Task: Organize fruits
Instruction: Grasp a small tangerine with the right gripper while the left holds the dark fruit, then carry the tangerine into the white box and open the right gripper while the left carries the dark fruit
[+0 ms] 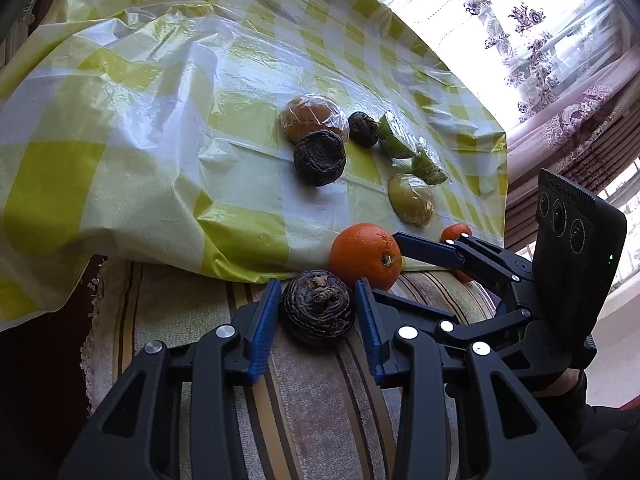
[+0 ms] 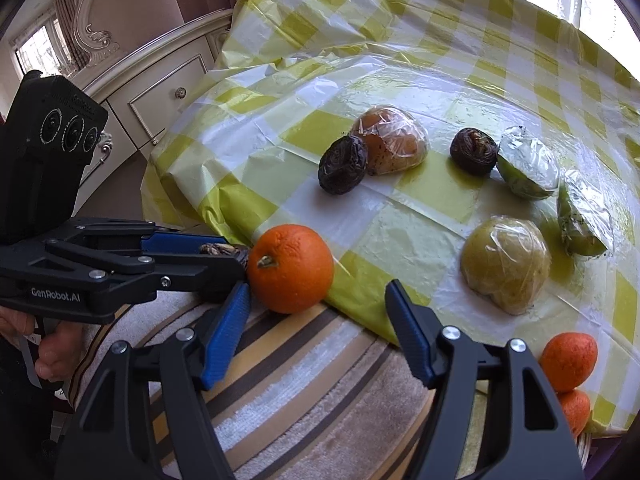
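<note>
Left gripper (image 1: pixel 318 304) jaws straddle a dark wrinkled fruit (image 1: pixel 318 309), not yet clamped; right gripper (image 2: pixel 318 308) gapes released beside the orange (image 2: pixel 290 269).

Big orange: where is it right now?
The big orange sits at the checked tablecloth's near edge, just beyond the dark wrinkled fruit between the left hand-held gripper's fingers; in the right wrist view, left of centre.
</note>
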Tool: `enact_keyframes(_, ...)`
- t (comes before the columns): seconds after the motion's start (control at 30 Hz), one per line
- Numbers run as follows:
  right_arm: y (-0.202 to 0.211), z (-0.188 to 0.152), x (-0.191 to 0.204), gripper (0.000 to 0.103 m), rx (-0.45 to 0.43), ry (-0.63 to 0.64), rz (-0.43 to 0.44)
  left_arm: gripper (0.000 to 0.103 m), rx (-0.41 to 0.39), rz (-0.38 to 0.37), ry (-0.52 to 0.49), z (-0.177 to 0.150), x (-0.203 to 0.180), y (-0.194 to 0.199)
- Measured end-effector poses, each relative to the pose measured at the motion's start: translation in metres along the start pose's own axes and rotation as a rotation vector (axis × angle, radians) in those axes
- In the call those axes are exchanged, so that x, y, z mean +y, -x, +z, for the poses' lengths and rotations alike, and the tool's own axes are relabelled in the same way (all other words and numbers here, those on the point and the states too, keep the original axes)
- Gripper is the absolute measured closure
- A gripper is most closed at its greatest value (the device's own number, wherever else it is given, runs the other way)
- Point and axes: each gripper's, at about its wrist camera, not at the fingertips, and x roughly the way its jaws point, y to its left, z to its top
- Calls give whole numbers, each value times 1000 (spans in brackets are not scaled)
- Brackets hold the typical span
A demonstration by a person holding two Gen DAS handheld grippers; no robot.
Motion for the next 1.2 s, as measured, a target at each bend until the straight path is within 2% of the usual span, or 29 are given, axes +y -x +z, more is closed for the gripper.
enact_keyframes(0.13,-1,6,0,34,-16,17,15,69,-6,-3,10,-3,3,4)
enact_keyframes(0.27,-7,8,10,57,8,70,41,69,-19,10,16,-6,4,9)
enact_keyframes(0.3,-7,8,14,58,9,88,34,69,-22,14,15,-7,4,10)
enact_keyframes(0.5,-3,6,15,59,-5,94,-7,69,-39,43,13,-7,2,16)
enact_keyframes(0.73,14,1,14,59,-66,87,-72,69,-70,63,-16,-5,-12,24)
enact_keyframes(1.2,63,-18,-15,60,-161,-18,-178,69,-99,75,-143,6,-78,28)
